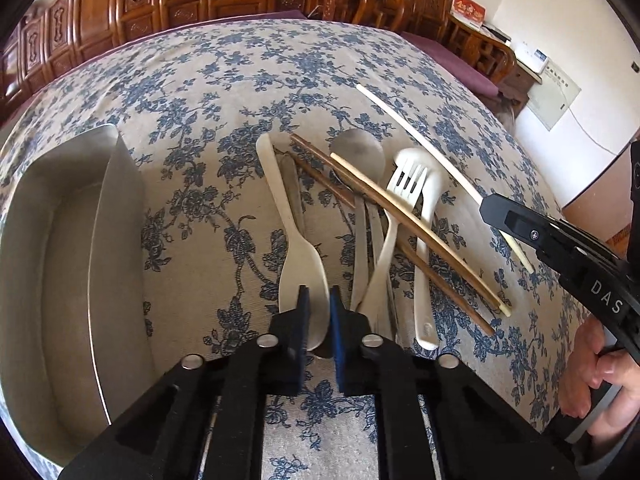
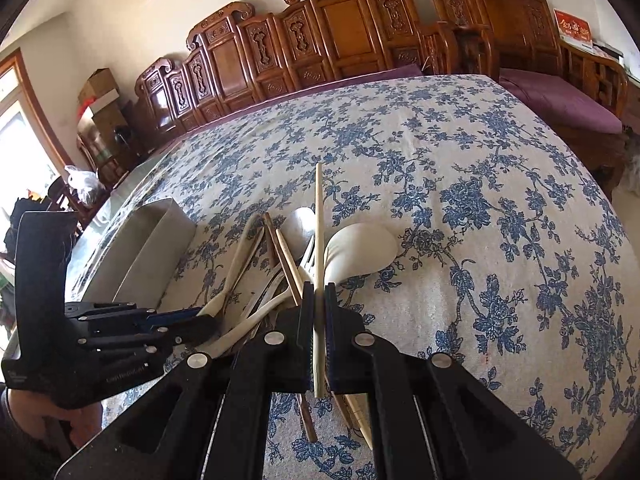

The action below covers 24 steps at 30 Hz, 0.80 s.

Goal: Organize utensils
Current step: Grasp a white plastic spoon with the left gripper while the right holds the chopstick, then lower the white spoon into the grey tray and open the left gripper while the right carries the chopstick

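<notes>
- Right wrist view: the right gripper (image 2: pixel 319 304) had its jaws pressed tight on a pale chopstick (image 2: pixel 319 216), which ran up between the pads and pointed away across the table.
- In the left wrist view that same pale chopstick (image 1: pixel 420 136) lay slanted at the right edge of the pile, its near end hidden by the right gripper (image 1: pixel 520 226).
- The left gripper (image 1: pixel 318 312) had its blue pads narrowly apart around the bowl of a cream plastic spoon (image 1: pixel 298 276); whether they actually touched the spoon could not be told.
- Just right of that spoon lay the heap of utensils: two brown chopsticks (image 1: pixel 384 208) crossing over a white plastic fork (image 1: pixel 408 180), a white ladle-shaped spoon (image 1: pixel 426 264), and a metal spoon (image 1: pixel 358 152) underneath.
- A second light chopstick (image 1: pixel 420 232) lay beside the upper brown one, over the fork.
- To the left of the pile, apart from it, stood a metal divided tray (image 1: pixel 116 208) with an upright partition.
- Everything rested on a table with a blue floral tablecloth (image 1: pixel 224 92).
- Carved wooden chairs (image 2: pixel 340 40) lined the far side of the table.
</notes>
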Each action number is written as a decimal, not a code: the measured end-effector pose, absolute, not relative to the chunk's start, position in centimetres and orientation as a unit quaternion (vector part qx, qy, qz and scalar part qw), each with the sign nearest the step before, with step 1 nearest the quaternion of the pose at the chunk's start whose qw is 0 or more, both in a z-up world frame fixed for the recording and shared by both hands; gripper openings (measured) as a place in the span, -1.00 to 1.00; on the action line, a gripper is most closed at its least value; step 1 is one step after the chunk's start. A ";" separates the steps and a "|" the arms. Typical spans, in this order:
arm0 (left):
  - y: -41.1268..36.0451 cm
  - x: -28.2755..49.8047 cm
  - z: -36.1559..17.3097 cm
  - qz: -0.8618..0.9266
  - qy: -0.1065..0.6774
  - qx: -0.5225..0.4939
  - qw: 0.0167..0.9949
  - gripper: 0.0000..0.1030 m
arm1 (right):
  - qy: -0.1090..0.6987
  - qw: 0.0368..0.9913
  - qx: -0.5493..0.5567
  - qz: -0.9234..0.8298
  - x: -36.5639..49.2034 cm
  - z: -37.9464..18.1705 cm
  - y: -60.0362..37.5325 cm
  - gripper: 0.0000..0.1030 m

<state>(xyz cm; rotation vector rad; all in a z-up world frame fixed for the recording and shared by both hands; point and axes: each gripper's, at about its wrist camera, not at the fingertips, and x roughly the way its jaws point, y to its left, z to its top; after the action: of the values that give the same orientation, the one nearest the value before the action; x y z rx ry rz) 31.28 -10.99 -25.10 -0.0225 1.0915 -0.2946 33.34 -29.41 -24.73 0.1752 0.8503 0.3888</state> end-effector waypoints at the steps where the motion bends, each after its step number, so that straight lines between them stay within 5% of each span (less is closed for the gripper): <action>1: -10.9 31.2 -25.0 -0.139 0.514 -0.012 0.846 -0.91 | 0.409 0.889 0.083 0.188 33.3 -24.7 -29.3 -0.88; 24: -4.4 26.7 -18.6 -0.150 0.468 -0.001 0.871 -0.93 | 0.407 0.876 0.067 0.251 29.6 -23.2 -23.5 -0.88</action>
<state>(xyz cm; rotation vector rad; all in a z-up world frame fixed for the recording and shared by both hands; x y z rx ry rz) 26.71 -4.43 -18.59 -0.0014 0.9778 -0.3128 29.59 -23.45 -23.20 0.1398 0.8497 0.5238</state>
